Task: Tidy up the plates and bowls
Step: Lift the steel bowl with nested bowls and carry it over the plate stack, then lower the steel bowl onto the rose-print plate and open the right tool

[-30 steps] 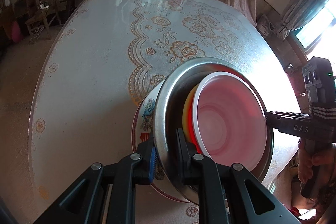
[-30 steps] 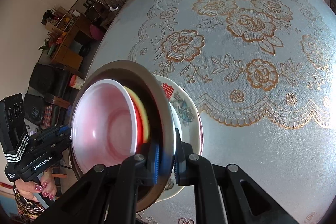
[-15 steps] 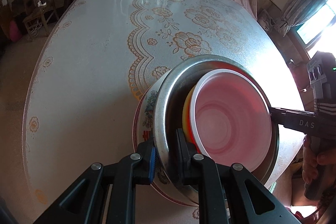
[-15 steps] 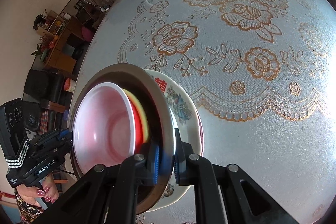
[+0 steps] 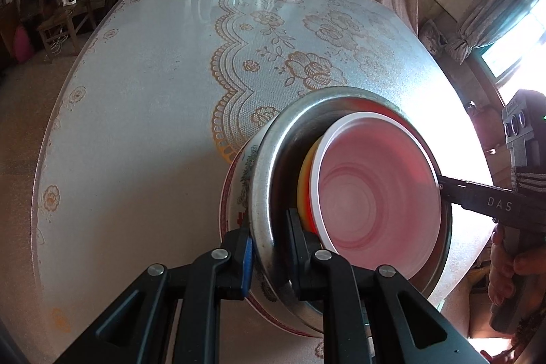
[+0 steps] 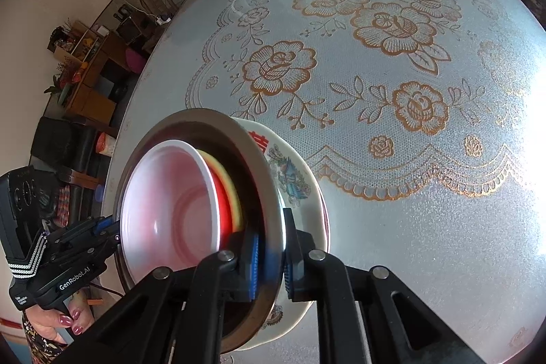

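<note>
Above the counter, both grippers pinch the steel bowl's rim, left gripper at 6 o'clock, right gripper opposite (stack nested, plate beneath); setting down remains.

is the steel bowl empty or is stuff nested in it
Not empty: the steel bowl holds a white bowl stacked on red and yellow ones, whose rims show behind it.
</note>
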{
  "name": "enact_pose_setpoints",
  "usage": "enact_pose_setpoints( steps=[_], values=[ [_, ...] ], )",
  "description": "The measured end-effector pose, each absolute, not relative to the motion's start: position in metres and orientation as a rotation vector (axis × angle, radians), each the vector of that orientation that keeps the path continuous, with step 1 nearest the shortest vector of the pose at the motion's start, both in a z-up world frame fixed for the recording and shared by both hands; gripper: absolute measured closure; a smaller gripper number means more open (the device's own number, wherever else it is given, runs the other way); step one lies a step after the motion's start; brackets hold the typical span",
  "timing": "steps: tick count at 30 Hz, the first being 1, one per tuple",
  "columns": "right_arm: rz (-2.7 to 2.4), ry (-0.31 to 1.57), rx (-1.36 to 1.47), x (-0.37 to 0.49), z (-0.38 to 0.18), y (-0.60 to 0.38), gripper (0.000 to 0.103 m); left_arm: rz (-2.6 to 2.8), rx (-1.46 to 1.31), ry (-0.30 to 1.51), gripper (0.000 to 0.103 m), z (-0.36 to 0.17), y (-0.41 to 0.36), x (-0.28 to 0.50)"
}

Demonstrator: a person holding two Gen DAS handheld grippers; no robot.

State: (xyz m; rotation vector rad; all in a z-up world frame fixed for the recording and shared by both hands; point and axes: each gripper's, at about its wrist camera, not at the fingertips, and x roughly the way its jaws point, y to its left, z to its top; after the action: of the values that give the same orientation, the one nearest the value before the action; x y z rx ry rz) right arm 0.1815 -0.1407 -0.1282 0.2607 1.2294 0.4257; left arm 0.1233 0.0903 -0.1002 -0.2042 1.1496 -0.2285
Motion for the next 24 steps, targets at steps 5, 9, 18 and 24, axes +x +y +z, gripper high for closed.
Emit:
enact_pose_setpoints(
  steps=[5, 9, 18, 24],
  values=[
    [0.434, 1.253, 0.337, 0.184, -0.133, -0.143, 0.092, -0.222, -0.206, 1.151, 0.087, -0.099, 0.092, 0.127],
    [0.431, 1.266, 0.361, 0.181, -0.135, -0.144, 0.091, -0.228, -0.192, 1.148, 0.087, -0.099, 0.092, 0.122],
    [0.435, 1.245, 0.299, 0.168, -0.13, -0.141, 0.086, -0.222, -0.206, 1.12, 0.087, -0.095, 0.096, 0.117],
    [0.407, 1.244, 0.299, 0.161, -0.13, -0.151, 0.08, -0.236, -0.213, 1.115, 0.087, -0.092, 0.095, 0.116]
  ],
)
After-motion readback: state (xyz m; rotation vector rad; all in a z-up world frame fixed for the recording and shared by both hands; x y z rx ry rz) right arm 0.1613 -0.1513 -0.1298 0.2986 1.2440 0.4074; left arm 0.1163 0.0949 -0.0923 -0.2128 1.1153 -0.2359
